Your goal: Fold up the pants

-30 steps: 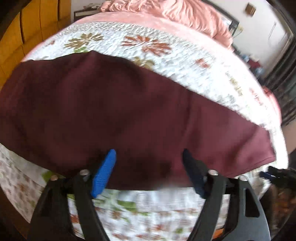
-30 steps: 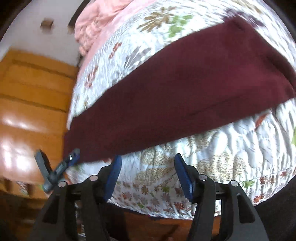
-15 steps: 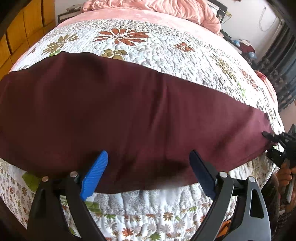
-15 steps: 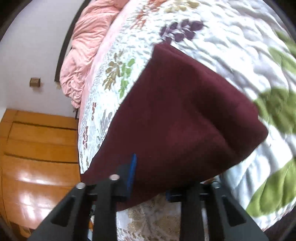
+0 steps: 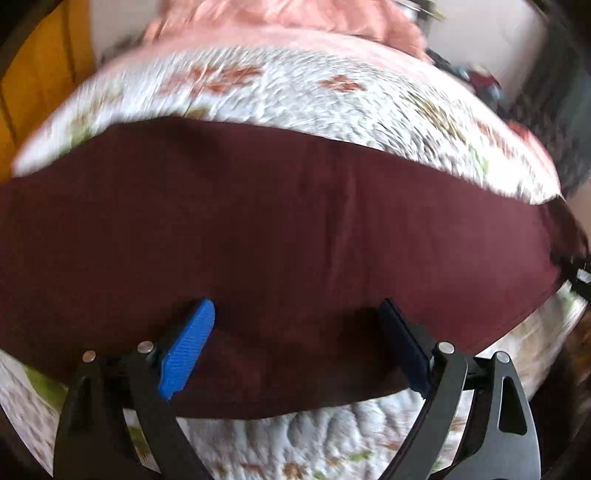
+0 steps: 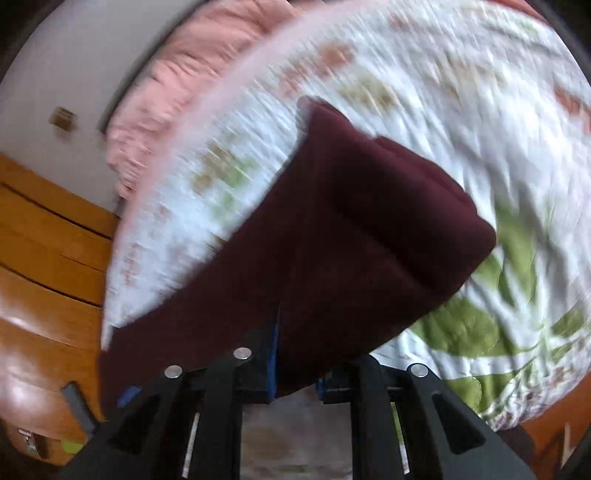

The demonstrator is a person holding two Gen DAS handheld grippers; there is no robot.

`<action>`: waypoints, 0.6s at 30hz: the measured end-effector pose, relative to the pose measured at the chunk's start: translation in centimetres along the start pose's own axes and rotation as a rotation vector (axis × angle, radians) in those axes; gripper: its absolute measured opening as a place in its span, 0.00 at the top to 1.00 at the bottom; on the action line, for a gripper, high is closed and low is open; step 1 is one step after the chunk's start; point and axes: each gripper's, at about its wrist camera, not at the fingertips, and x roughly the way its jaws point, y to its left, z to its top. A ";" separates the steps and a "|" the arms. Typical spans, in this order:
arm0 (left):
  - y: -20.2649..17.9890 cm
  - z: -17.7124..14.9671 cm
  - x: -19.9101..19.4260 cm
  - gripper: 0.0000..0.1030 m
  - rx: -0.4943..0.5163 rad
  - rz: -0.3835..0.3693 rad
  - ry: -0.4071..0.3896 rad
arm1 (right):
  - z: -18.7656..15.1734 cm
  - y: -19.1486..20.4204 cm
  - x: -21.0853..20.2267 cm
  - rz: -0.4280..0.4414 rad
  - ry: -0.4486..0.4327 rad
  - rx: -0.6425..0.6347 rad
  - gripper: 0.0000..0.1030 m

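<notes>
Two tools are at work on one garment, and their states now differ. The right tool (image 6: pixel 295 373) has gone from standing wide apart, clear of the cloth, to clamped tight on the near edge of the maroon pants (image 6: pixel 332 251); fabric is pinched between its blue pads and the cloth bunches into thick ridges just beyond them. The left tool (image 5: pixel 295 339) has widened a little over the same interval and is empty: its blue fingers (image 5: pixel 188 347) stand well apart over the near hem, with the cloth lying flat beneath them and no visible pinch.

Location of the garment: the pants (image 5: pixel 277 240) lie stretched in a long band across the flowered quilt (image 5: pixel 295 96) on the bed, near its front edge. A pink blanket (image 5: pixel 303 18) is heaped at the far end. In the left view the far right end of the band is lifted and gathered, where part of the other tool shows at the picture's edge.

Finding: the right end, which lay flat a second ago, has been taken up. Both views are blurred.

Judgement: one end of the garment is secured and raised, so the end-to-end fold looks to have begun on that side only. The left tool is placed over the cloth but has not taken hold. Should the right end be carried across alone, the band may drag or skew on the quilt.
</notes>
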 end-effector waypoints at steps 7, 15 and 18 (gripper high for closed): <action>1.7 0.5 -1.9 0.12 -0.101 -0.052 0.003 | -0.5 0.7 -2.5 -0.040 0.017 -0.007 0.41; 2.8 -0.1 -2.0 0.12 -0.112 -0.024 -0.004 | -1.5 4.7 -7.7 -0.174 -0.169 -0.182 0.42; 2.6 -0.6 -1.5 0.11 -0.081 -0.005 -0.012 | -0.1 3.8 -4.8 -0.205 -0.098 -0.169 0.42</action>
